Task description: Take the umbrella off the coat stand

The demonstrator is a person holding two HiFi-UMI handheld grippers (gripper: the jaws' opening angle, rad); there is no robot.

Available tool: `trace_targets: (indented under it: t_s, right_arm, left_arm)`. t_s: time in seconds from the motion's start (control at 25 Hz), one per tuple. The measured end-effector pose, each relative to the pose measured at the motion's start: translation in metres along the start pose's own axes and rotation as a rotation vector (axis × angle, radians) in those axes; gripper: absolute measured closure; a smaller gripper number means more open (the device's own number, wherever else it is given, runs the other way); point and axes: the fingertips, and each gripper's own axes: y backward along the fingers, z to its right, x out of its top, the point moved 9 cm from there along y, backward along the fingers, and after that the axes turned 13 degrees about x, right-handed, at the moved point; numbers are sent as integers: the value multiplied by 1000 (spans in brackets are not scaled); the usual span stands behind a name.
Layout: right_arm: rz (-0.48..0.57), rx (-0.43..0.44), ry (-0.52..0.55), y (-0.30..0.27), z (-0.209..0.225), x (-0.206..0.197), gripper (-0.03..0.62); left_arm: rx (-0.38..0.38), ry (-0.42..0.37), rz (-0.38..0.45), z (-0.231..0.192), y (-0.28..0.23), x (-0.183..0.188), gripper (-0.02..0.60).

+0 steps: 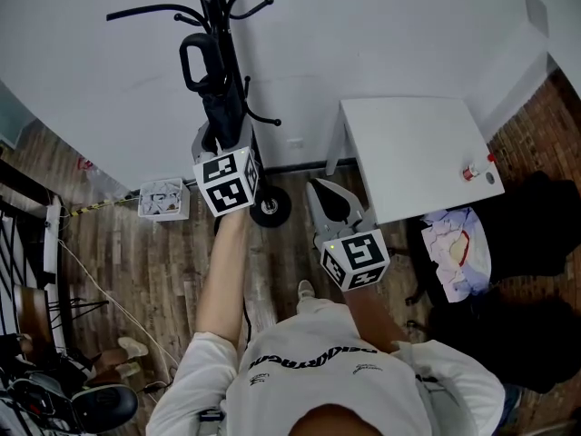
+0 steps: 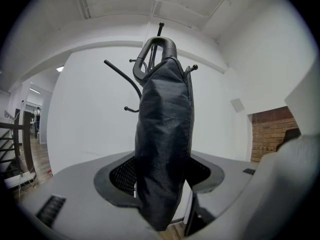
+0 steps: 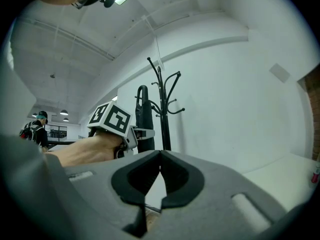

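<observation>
Though it sits closest to the person, the right gripper (image 3: 159,160) plays no part: its jaws are together with nothing between them, and it hangs low and to the side of the coat stand (image 3: 162,109). Further out, the left gripper (image 2: 164,186) points level and is clamped on the lower part of the folded black umbrella (image 2: 165,129). The umbrella stands upright between the jaws, its long axis vertical and crossing the gripper's line. Its loop handle (image 2: 155,54) rises above the gripper, just in front of the stand's curved hooks (image 2: 122,76). I cannot tell whether the loop hangs on a hook or is already free. Judging by this, the left hand alone must carry the umbrella away from the pole, keeping it upright.
</observation>
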Motion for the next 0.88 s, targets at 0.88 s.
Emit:
trace_targets:
  t_s: [0.88]
  right_arm:
    - [41,-50,14,82,-73,0,597]
  left_arm:
    - [-46,21,-9,-2,142,-27,328]
